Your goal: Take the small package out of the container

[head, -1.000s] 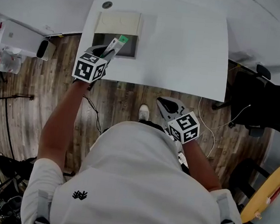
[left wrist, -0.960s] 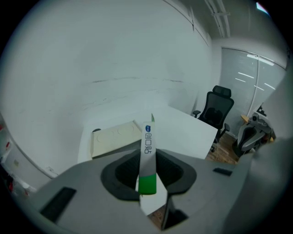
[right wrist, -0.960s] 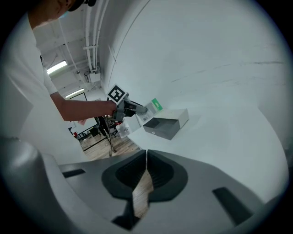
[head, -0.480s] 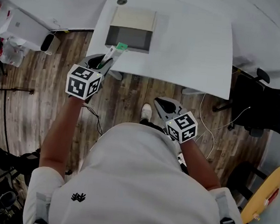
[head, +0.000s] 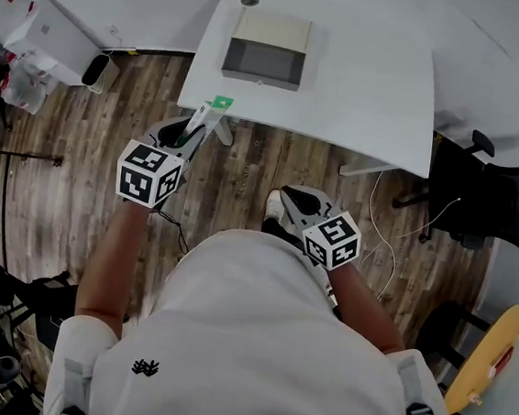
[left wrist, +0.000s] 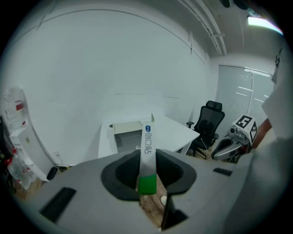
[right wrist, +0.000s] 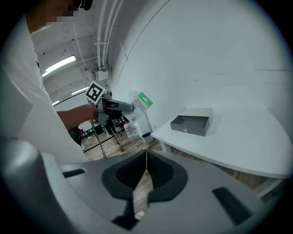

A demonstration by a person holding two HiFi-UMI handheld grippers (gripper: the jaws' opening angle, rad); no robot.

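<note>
My left gripper (head: 190, 130) is shut on the small package (head: 208, 114), a slim white sachet with a green end. It hangs over the wooden floor, just in front of the white table (head: 365, 84). In the left gripper view the package (left wrist: 147, 153) stands upright between the pads of that gripper (left wrist: 147, 170). The grey open container (head: 266, 52) sits on the table's far left, also visible ahead as a container (left wrist: 127, 135) and from the side as a container (right wrist: 191, 122). My right gripper (head: 295, 197) hangs low near the person's body; its jaws (right wrist: 145, 157) are shut with nothing between them.
A black office chair (head: 494, 190) stands right of the table. White boxes and a bag (head: 40, 33) lie by the wall at left. Cables (head: 379, 231) trail over the wooden floor. A yellow round board (head: 493, 355) leans at the lower right.
The person has stepped back from the table. My left gripper has carried the package from above the container out past the table's front edge. The right gripper drew back as well.
</note>
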